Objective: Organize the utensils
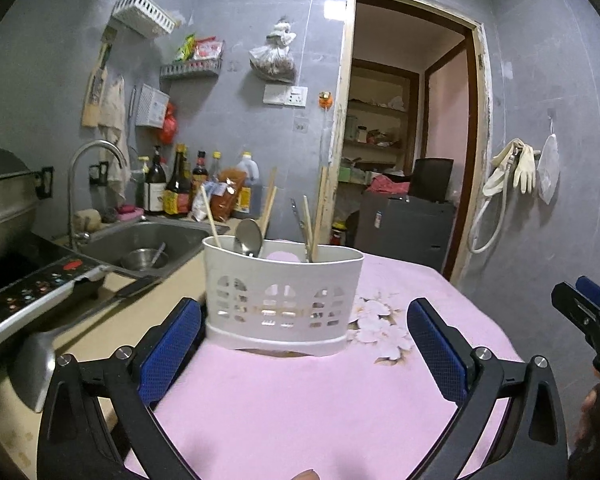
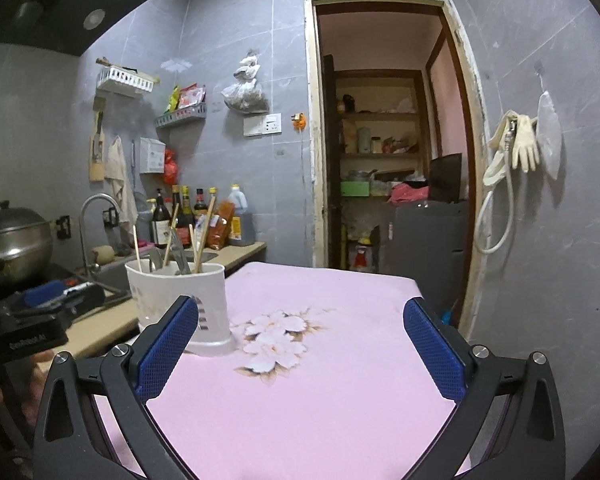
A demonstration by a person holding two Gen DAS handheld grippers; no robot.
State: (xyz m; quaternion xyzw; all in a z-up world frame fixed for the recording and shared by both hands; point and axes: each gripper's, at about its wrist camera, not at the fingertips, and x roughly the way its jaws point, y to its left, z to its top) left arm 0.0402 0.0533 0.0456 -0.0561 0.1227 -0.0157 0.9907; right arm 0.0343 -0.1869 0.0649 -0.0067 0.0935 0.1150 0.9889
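A white slotted utensil holder point(image 1: 282, 300) stands on the pink tablecloth point(image 1: 300, 408). It holds wooden chopsticks point(image 1: 211, 216), a metal spoon point(image 1: 249, 237) and another metal utensil point(image 1: 298, 216). My left gripper point(image 1: 304, 344) is open and empty, just in front of the holder. The holder also shows in the right wrist view point(image 2: 180, 304), with chopsticks point(image 2: 137, 249) in it. My right gripper point(image 2: 300, 344) is open and empty, over the cloth to the right of the holder. The right gripper also shows at the right edge of the left wrist view point(image 1: 588, 312).
A counter on the left carries a sink point(image 1: 148, 244) with a steel bowl, a tap point(image 1: 88, 184), sauce bottles point(image 1: 176, 188), an induction cooker point(image 1: 32, 296), a steel pot point(image 1: 0, 208) and a spatula point(image 1: 36, 368). An open doorway point(image 1: 404, 140) lies behind the table.
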